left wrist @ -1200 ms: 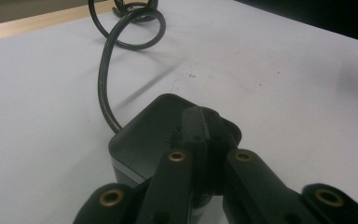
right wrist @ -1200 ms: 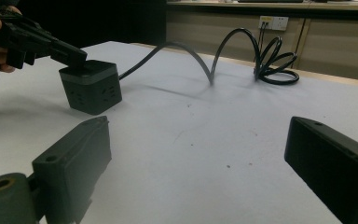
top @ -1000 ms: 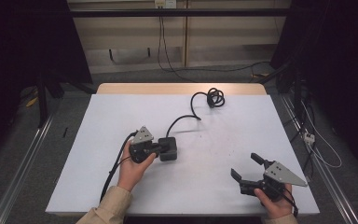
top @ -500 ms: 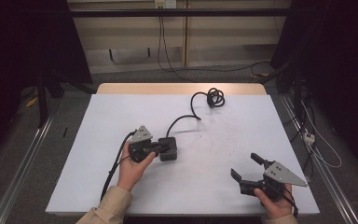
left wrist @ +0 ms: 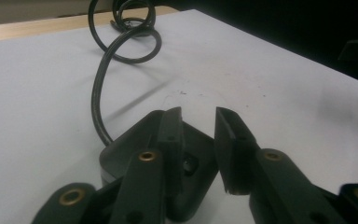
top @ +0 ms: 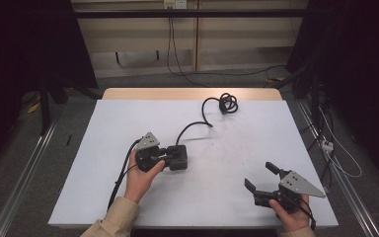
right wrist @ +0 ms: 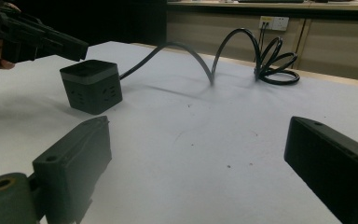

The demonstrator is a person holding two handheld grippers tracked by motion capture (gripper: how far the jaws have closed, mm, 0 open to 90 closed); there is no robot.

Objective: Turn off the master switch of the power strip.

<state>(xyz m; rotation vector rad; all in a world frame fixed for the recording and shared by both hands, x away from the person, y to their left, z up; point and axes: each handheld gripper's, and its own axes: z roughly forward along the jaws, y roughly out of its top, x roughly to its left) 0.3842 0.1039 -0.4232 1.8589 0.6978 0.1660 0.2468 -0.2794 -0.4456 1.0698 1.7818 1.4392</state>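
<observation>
We see a white tabletop [top: 217,197] with a black power cube [top: 178,157] sitting left of centre. Its black cord [top: 193,127] arches up from the cube and runs toward the far edge, where it ends in a loose coil [top: 228,102]. The left claw [top: 169,157], held in the left hand [top: 140,173], hangs at the cube's near side — its jaws stand a little apart, just above the cube's top and gripping nothing. The right claw [top: 261,178], held in the right hand [top: 288,217] near the front right corner, gapes wide and empty, well apart from the cube and pointing toward it.
</observation>
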